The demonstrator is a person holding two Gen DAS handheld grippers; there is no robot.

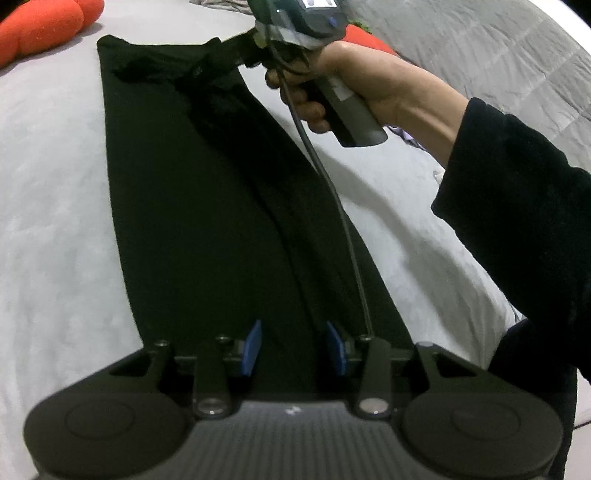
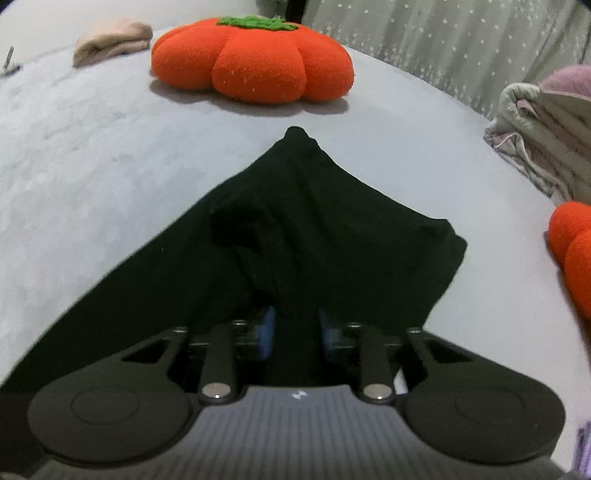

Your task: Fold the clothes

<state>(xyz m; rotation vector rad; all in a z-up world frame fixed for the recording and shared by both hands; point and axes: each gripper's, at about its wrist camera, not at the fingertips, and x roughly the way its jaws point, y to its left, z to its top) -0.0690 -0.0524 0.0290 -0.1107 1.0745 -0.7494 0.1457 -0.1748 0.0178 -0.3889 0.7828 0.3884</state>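
A long black fabric garment (image 1: 192, 206) lies stretched along the grey bed (image 1: 55, 221). The right hand-held gripper (image 2: 293, 332) is clenched on its far end, presumably to fold it over; the left hand-held gripper (image 1: 293, 347) stands released above the near end.

You can read no text, number or brand in either view. On each grey ribbed gripper housing (image 1: 295, 435) you see only a small white mark (image 1: 293, 410), too small to make out. The pale label (image 1: 320, 3) on the other gripper's body is blurred.
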